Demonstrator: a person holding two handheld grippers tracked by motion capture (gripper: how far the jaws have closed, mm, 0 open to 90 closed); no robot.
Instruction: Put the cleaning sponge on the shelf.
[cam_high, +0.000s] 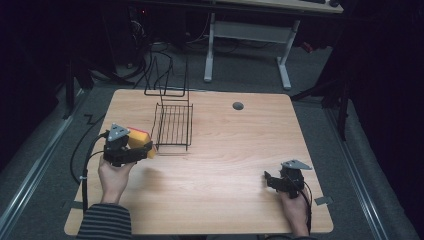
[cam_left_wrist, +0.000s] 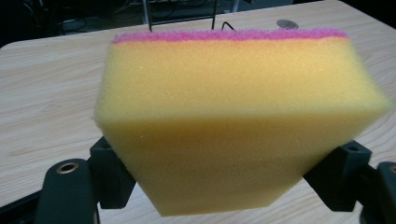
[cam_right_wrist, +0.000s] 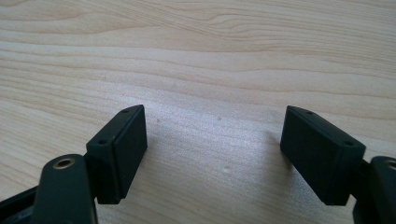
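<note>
The left hand-held gripper (cam_high: 142, 150) is clamped on the sponge (cam_high: 140, 139), holding it above the counter (cam_high: 225, 165) near the left edge, just left of the wire rack (cam_high: 173, 125). In the left gripper view the sponge hides most of the rack and its lower corners are cut off. The right hand-held gripper (cam_high: 270, 181) has its jaws apart over bare wood near the right corner, with open counter between the two.

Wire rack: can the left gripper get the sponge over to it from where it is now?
Probably yes. The left gripper is shut on the sponge just left of the wire rack, with bare table between them. The right gripper sits open far off, out of the way.
</note>
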